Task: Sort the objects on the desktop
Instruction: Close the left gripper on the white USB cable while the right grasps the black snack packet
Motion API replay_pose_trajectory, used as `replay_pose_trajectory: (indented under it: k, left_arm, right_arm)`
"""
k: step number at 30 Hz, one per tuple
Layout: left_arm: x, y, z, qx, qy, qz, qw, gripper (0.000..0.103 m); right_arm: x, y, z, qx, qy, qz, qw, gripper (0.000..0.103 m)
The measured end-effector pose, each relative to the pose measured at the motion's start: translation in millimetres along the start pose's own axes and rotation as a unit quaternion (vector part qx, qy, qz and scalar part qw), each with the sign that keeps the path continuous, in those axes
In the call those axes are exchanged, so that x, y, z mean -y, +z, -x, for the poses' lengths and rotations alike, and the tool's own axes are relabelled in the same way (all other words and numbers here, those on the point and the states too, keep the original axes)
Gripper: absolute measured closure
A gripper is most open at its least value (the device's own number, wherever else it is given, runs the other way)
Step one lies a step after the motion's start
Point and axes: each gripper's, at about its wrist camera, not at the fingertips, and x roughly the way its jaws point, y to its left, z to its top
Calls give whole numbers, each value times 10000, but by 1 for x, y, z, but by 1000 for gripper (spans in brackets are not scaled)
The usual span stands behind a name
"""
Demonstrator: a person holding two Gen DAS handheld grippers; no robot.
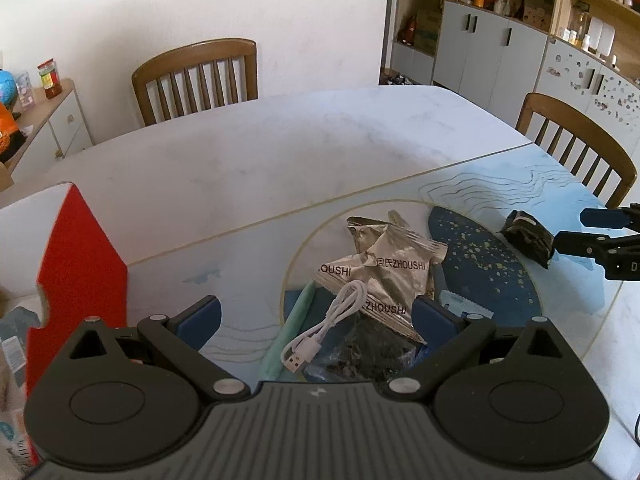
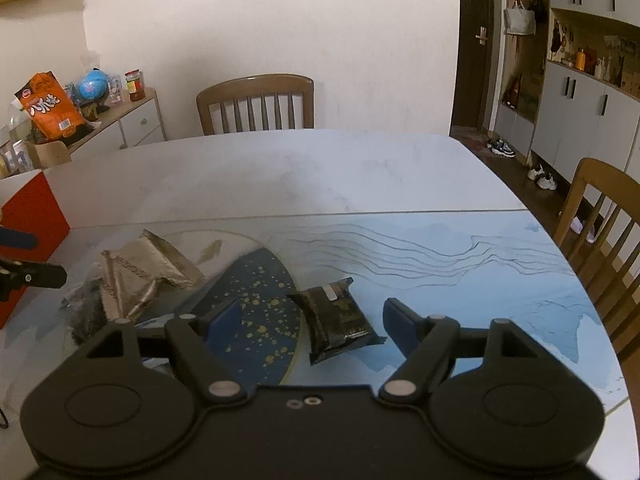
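My left gripper [image 1: 318, 316] is open above a pile on the blue mat: silver ZHOUSHI snack packets [image 1: 394, 266], a coiled white USB cable [image 1: 320, 334], a pale green stick [image 1: 288, 328] and a dark packet [image 1: 368, 352]. My right gripper [image 2: 314, 318] is open, its fingers on either side of a black wrapped packet [image 2: 338, 322] lying on the mat. In the left wrist view that black packet [image 1: 526, 236] lies at the right, with the right gripper's fingers [image 1: 576, 244] at it. The silver packets also show in the right wrist view [image 2: 140, 268].
A red and white box [image 1: 76, 256] stands at the left table edge, also in the right wrist view [image 2: 28, 220]. Wooden chairs stand at the far side [image 1: 196, 76] and the right [image 1: 580, 144]. A sideboard [image 2: 120, 120] carries clutter at the left.
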Motion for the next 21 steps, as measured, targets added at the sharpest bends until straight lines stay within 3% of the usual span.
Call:
replay_pose_trajectory:
  k: [10,21]
  left_arm:
    - [1,0,-20,-29,-29,-69,10000,4]
    - [-2,-6,-31,-52,-137,-75,9999,40]
  right_arm:
    - [12,-1,-31,-162,31,8,9999,25]
    - [14,-2,-48,-266,100,120,9995,27]
